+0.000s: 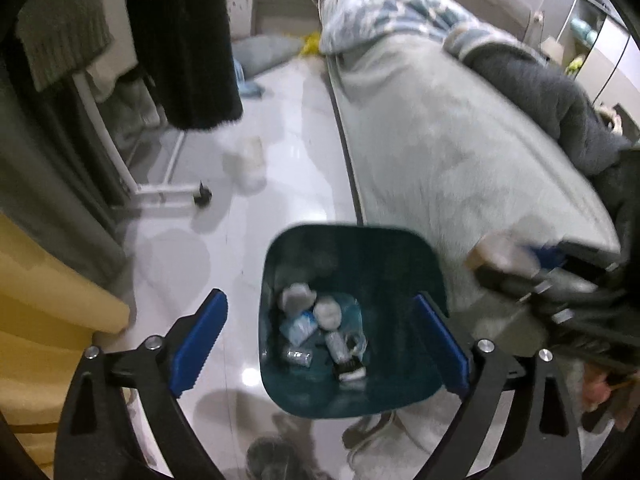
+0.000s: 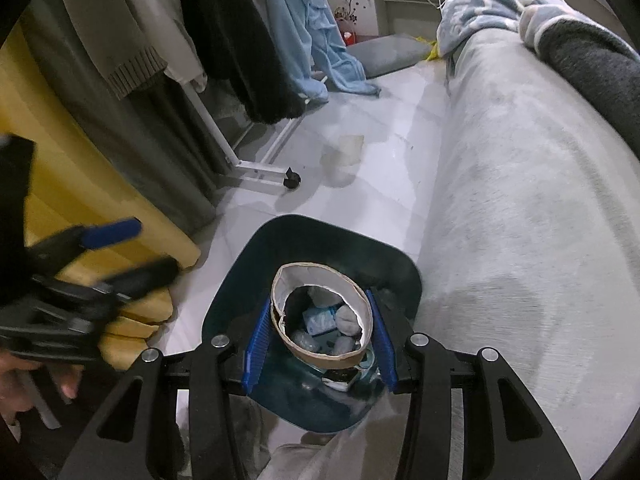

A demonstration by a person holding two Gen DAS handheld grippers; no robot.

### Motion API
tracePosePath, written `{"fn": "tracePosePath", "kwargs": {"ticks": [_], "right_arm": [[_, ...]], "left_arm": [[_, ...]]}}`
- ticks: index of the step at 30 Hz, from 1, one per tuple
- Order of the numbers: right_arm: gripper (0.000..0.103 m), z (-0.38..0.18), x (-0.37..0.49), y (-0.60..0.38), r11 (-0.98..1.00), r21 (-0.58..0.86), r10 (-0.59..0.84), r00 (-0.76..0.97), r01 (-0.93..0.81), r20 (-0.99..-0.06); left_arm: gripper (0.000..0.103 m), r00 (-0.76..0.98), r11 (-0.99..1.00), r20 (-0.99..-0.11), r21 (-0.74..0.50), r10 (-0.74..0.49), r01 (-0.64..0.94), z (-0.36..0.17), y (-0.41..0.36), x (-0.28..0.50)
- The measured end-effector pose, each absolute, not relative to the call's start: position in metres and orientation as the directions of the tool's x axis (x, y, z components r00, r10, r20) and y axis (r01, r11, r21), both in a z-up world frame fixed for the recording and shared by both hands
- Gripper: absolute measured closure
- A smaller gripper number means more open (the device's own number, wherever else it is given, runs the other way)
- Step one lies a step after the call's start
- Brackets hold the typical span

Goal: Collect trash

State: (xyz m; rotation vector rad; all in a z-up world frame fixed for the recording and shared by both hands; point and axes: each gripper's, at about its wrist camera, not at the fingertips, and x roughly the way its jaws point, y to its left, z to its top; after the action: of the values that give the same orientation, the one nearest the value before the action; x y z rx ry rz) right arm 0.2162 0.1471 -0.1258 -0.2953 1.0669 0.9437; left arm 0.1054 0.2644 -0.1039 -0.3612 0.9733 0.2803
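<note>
A dark teal trash bin [image 1: 280, 256] stands on the pale floor beside the bed, with wrappers, crumpled tissues and small plastic bits [image 1: 320, 320] in its bottom. My left gripper [image 1: 320, 340] hovers over the bin, open wide, nothing between its blue pads. In the right wrist view, my right gripper [image 2: 318, 320] is shut on a brown cardboard ring [image 2: 280, 292], which hangs directly above the bin [image 2: 236, 292]. The left gripper [image 2: 136, 252] shows blurred at the left of that view, and the right gripper [image 1: 516, 260] shows blurred at the right of the left wrist view.
A bed with a grey blanket [image 2: 520, 208] runs along the right. A white clothes rack on casters [image 2: 292, 180] with hanging garments stands to the left, beside yellow and grey curtains [image 2: 60, 152]. A translucent plastic cup [image 2: 346, 150] lies on the floor beyond the bin.
</note>
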Motion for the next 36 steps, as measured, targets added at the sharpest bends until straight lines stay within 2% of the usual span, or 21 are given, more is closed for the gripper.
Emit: {"fn": "tracePosePath", "kwargs": {"ticks": [3,6,9,13,18,22,28,36], "right_arm": [[0.055,-0.133,0.215,0.154,0.592,0.225,0.507,0.14,-0.774,-0.85],[0.052,-0.146,0.215,0.158,0.601,0.209,0.482,0.142,-0.771,-0.864],[0.041,-0.151,0.217,0.158,0.61,0.2,0.471,0.147,-0.767,-0.87],[0.027,-0.142,0.222,0.159,0.621,0.191,0.468,0.165,-0.76,-0.868],[0.017,-0.123,0.225,0.151,0.642,0.171,0.48,0.218,-0.747,-0.85],[0.012,-0.107,0.224,0.141,0.659,0.155,0.498,0.272,-0.736,-0.823],[0.003,-0.067,0.22,0.111,0.703,0.13,0.524,0.386,-0.7,-0.76],[0.003,-0.01,0.204,0.05,0.785,0.057,0.504,0.582,-0.617,-0.638]], "left_arm": [[0.007,0.577,0.898,-0.813,-0.193,0.079,-0.396,-0.09,0.269,0.102],[0.006,0.627,0.917,-0.769,-0.151,0.125,-0.368,-0.074,0.264,0.099],[0.005,0.671,0.94,-0.725,-0.098,0.157,-0.326,-0.059,0.254,0.097],[0.005,0.708,0.947,-0.687,-0.093,0.163,-0.308,-0.045,0.25,0.09],[0.005,0.747,0.953,-0.643,-0.083,0.172,-0.291,-0.027,0.244,0.084],[0.004,0.781,0.954,-0.582,-0.032,0.225,-0.299,-0.01,0.235,0.073],[0.003,0.814,0.96,-0.531,-0.008,0.234,-0.281,0.01,0.22,0.062],[0.003,0.836,0.962,-0.495,-0.002,0.238,-0.274,0.03,0.198,0.056]]}}
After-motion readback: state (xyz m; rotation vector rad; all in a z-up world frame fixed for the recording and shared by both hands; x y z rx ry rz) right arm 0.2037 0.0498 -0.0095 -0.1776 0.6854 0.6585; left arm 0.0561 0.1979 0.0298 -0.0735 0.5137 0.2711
